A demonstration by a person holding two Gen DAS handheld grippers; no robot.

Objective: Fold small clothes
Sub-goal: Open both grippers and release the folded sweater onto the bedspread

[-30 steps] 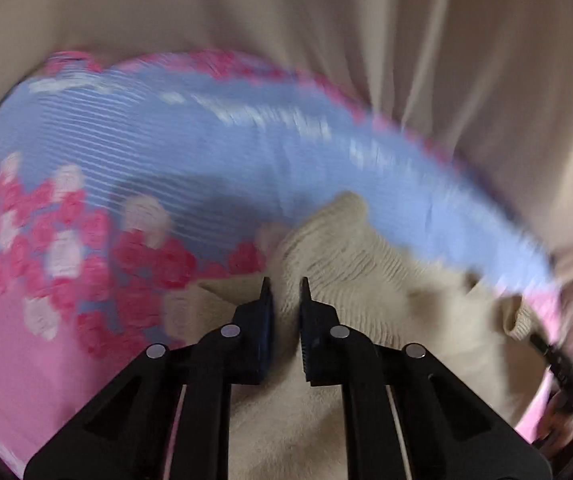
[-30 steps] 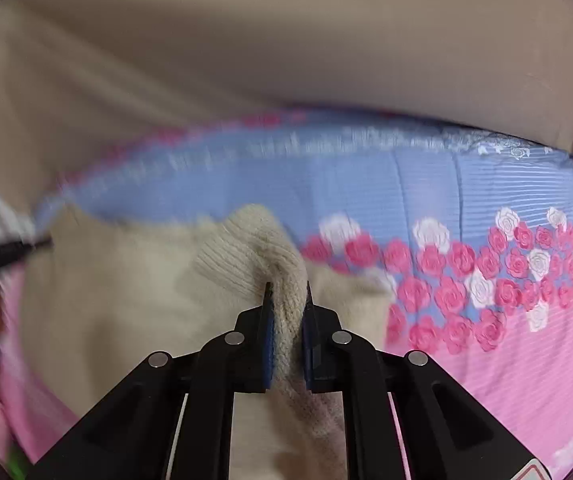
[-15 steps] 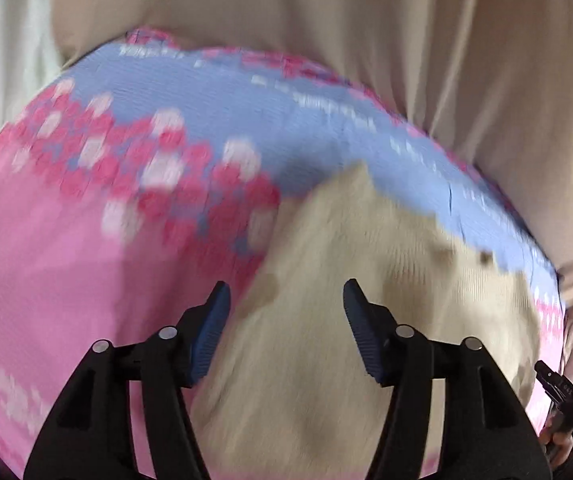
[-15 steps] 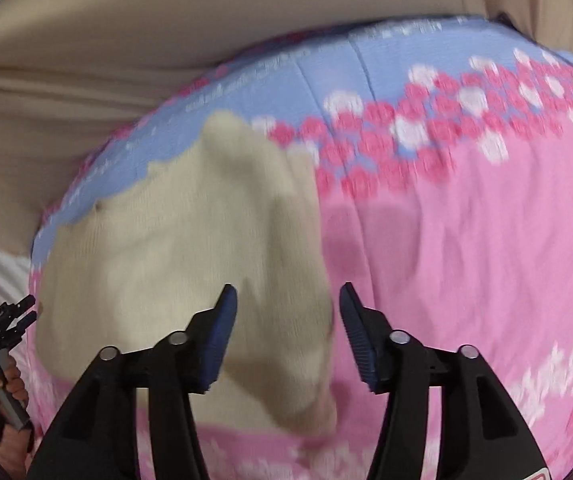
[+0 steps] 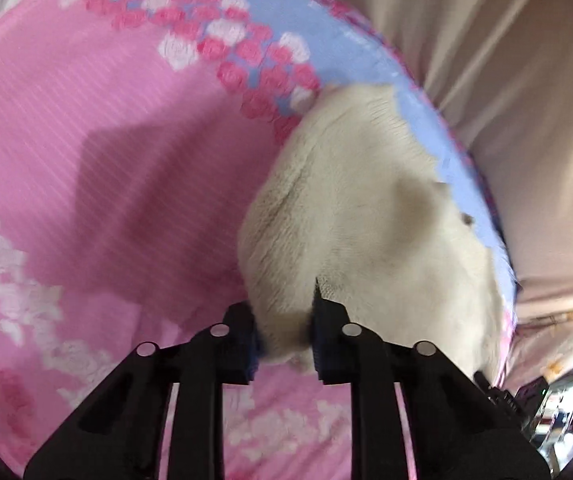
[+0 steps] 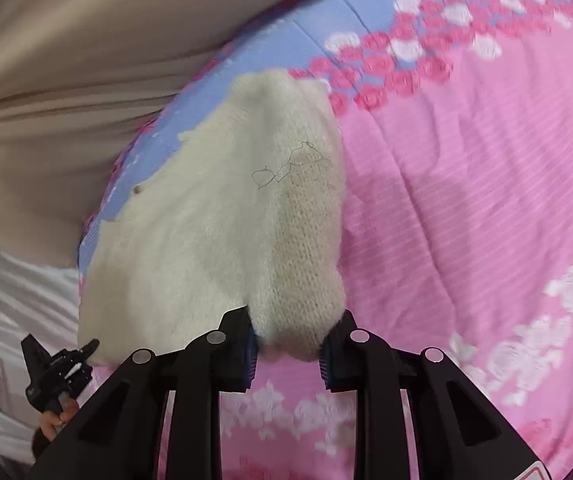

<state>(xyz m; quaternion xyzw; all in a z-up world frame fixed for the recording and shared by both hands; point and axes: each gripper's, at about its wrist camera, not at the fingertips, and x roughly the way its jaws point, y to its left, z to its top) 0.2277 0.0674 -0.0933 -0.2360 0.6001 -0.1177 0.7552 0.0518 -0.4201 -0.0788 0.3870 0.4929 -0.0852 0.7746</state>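
Cream knitted garment (image 6: 214, 240) lies folded on the pink and blue rose-print bedspread (image 6: 466, 180), near its blue edge. Left gripper (image 5: 284, 340) and right gripper (image 6: 288, 344) each clamp a near corner, jaws partly closed.

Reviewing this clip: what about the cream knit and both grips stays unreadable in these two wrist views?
- Left wrist: the cream knit garment is motion-blurred, so its folds cannot be read.
- Left wrist: the left gripper has knit between its fingers; whether it pinches it is unclear.
- Right wrist: the right gripper hides the garment's near hem; grip unclear.
- Both views: the garment's type cannot be told.
- The pink floral bedspread is cut off by the lens edge.
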